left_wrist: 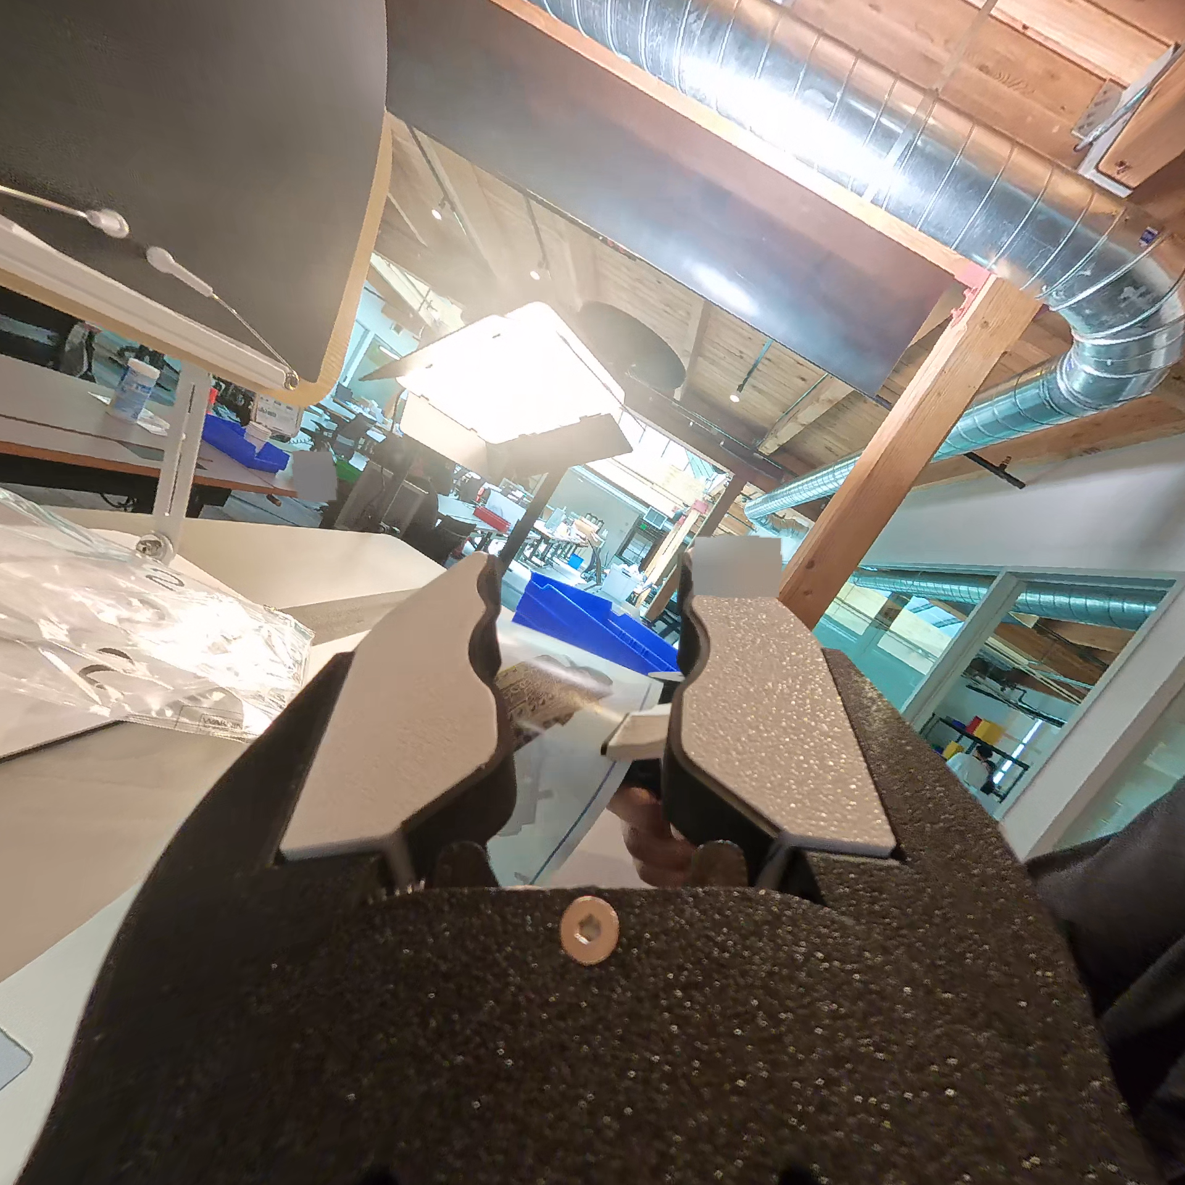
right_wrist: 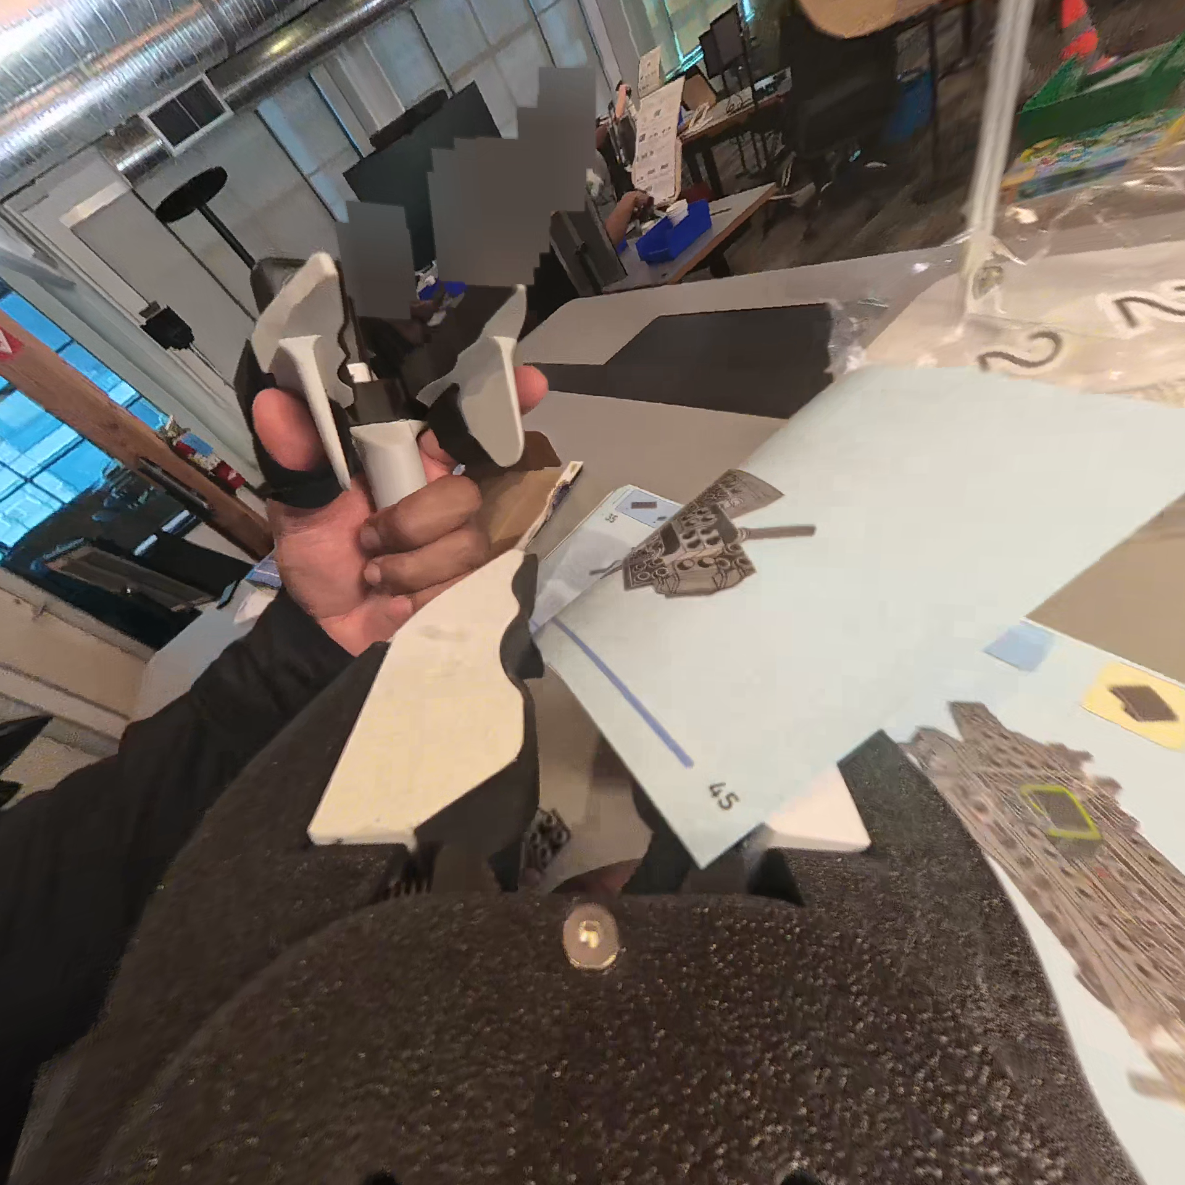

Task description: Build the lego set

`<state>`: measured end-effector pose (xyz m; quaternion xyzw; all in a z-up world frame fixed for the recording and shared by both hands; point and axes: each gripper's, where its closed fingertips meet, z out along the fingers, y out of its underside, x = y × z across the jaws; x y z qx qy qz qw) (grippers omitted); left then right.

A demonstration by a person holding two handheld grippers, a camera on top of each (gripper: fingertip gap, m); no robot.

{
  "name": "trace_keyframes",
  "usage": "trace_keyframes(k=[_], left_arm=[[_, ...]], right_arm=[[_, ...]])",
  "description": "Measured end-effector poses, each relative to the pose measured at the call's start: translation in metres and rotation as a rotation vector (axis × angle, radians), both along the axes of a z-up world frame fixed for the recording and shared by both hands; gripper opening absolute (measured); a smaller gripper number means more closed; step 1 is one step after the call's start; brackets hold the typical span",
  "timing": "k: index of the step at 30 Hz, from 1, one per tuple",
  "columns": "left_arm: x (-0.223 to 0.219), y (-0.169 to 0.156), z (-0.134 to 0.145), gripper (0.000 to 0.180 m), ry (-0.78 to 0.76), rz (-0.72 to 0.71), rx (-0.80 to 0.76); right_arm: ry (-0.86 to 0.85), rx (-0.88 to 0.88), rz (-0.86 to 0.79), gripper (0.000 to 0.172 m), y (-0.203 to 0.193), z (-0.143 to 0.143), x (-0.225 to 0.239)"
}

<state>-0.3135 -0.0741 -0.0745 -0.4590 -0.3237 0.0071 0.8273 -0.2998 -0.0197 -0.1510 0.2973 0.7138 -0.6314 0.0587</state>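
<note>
**A:** What is the left tool (left_wrist: 587, 615) doing?

**B:** Its two fingers stand apart with nothing between the pads. It is tilted upward, so the left wrist view looks past it at the ceiling, a bright lamp (left_wrist: 513, 372) and a blue bin (left_wrist: 609, 631) at the far side of the worktop (left_wrist: 288, 558). In the right wrist view it is raised above the worktop, gripped by a hand (right_wrist: 359, 551) in a dark sleeve (right_wrist: 160, 737).

**A:** And the right tool (right_wrist: 680, 577)?

**B:** Its fingers are wide apart too. The left finger (right_wrist: 449, 692) is plain to see, white with a dark wavy pad. The other finger is mostly hidden behind a lifted page of a booklet (right_wrist: 898, 513). The page's edge lies just beside the left pad and crosses the gap. I cannot tell whether it touches the hidden finger. Nothing is pinched.

**A:** Where is the booklet?

**B:** It lies open on the worktop, right in front of the right tool. It is pale blue, with drawings of brick models, and the lifted page curls up off it.

**A:** Anything else nearby?

**B:** A crumpled clear plastic bag (left_wrist: 128, 641) lies on the worktop, to the left of the left tool. Other desks and bins fill the room behind.
</note>
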Motion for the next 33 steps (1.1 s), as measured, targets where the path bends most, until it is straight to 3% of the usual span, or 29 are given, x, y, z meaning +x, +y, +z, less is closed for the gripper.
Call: trace_keyframes(k=[1,6,9,16,22,33], left_arm=[[0.001,-0.002,0.002,0.053,0.01,0.009,0.003],[0.011,-0.021,0.017,0.053,0.08,0.055,0.051],[0.018,-0.033,0.025,0.053,0.119,0.065,0.088],[0.019,-0.042,0.027,0.052,0.122,0.073,0.092],[0.023,-0.046,0.029,0.05,0.136,0.103,0.023],[0.029,-0.055,0.032,0.046,0.175,0.108,0.031]], right_arm=[[0.011,0.021,0.025,0.031,-0.012,-0.001,0.005],[0.043,0.191,0.121,0.033,-0.054,-0.025,0.026],[0.034,0.19,0.128,0.033,-0.06,-0.024,0.03],[0.086,0.229,0.059,0.033,-0.04,-0.018,0.015],[0.184,0.402,-0.06,0.032,-0.01,-0.037,-0.008],[0.343,0.758,-0.065,0.032,-0.001,-0.075,-0.011]])
